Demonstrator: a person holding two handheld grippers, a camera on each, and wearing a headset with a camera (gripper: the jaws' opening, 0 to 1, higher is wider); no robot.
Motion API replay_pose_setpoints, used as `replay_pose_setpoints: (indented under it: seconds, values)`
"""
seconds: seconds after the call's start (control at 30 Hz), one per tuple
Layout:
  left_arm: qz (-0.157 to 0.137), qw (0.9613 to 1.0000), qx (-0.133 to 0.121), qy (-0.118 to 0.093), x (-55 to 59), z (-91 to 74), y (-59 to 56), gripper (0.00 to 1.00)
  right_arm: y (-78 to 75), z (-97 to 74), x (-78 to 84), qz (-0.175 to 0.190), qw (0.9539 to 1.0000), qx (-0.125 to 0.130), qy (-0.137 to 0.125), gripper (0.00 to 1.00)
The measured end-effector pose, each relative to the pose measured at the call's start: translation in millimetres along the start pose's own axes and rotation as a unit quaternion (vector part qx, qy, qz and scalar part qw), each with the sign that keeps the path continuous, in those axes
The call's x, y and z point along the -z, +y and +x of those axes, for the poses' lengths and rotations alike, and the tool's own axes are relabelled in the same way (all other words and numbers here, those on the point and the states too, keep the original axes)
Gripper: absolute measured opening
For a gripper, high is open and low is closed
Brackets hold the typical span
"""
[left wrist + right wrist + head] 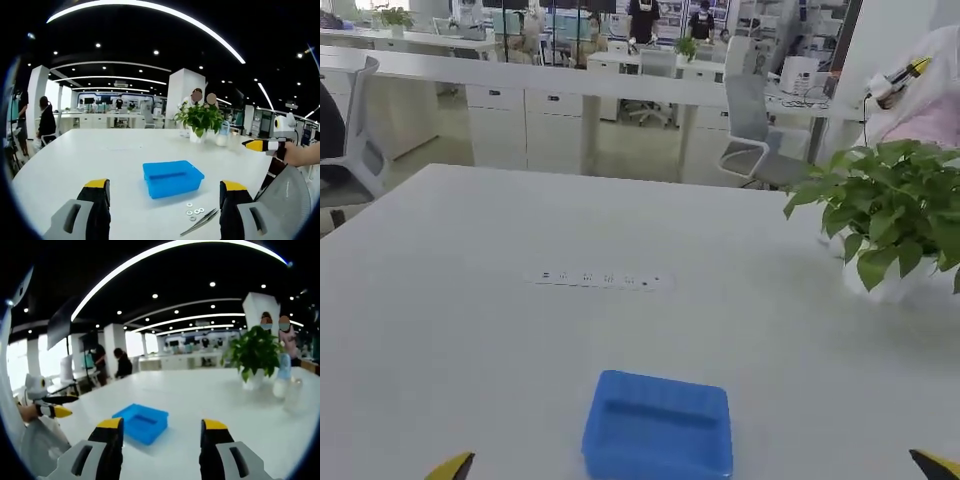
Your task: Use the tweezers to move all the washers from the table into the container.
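Left gripper view, closest in: the left gripper (165, 185) has its jaws spread wide, nothing between them. Just ahead on the white table (90, 160), the tweezers (200, 222) lie just beside a small cluster of washers (195, 212), and the blue container (172, 177) sits a little behind them, apart. Over to the right gripper (162, 423): jaws wide apart too, holding nothing. Farther back, a potted plant (200, 117) stands near the table's far edge

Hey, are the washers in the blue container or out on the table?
Out. The washers lie on the table beside the tweezers, near the blue container, which looks empty.
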State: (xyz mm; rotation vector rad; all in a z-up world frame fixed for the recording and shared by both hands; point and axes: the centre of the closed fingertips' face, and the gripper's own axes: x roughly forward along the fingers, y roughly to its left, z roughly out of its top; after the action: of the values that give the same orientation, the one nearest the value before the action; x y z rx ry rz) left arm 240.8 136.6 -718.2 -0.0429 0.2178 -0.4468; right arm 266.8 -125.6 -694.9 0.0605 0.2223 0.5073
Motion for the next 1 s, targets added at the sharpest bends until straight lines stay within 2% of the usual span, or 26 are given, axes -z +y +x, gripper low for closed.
replay_pose_setpoints:
  seconds: [0.23,0.43,0.6,0.7,0.73,0.8,0.87,0.9,0.93,1.0]
  values:
    - [0.006,1.0,-0.006,0.003,0.9,-0.9,0.8,0.92,5.0,2.4,6.7,-0.01,0.9997,-0.011,0.019,0.59]
    - [0.009,0.9999,-0.005,0.008,2.2,-1.5,0.1,0.91,7.4,2.2,9.2,-0.018,0.9994,-0.018,0.024,0.59]
    - [0.012,0.9994,0.004,0.032,9.2,-1.0,-2.0,0.88,4.0,1.2,8.0,-0.015,0.9996,-0.012,0.021,0.59]
    - [0.006,0.9989,0.022,0.04,9.8,-0.9,-5.6,0.83,4.5,1.8,8.2,-0.018,0.9995,-0.013,0.023,0.6]
    - [0.007,0.998,0.037,0.05,12.1,-1.1,-9.2,0.81,4.9,2.7,9.7,-0.023,0.9993,-0.013,0.028,0.61]
    - [0.003,0.9958,0.051,0.075,20.8,-1.6,-12.5,0.76,8.3,4.4,13.7,-0.026,0.9987,-0.02,0.039,0.62]
    - [0.003,0.994,0.067,0.086,24.2,-2.1,-16.4,0.71,12.5,5.9,17.6,-0.036,0.9976,-0.028,0.052,0.64]
    - [0.002,0.9942,0.067,0.084,23.6,-2.1,-16.0,0.7,13.3,6.6,18.5,-0.036,0.9974,-0.028,0.055,0.65]
    - [0.003,0.9931,0.078,0.088,25.1,-2.9,-17.6,0.67,15.3,6.9,20.0,-0.037,0.9969,-0.034,0.061,0.66]
    - [0.002,0.9903,0.094,0.103,30.9,-4.1,-18.0,0.64,18.4,7.2,27.0,-0.041,0.9946,-0.04,0.087,0.64]
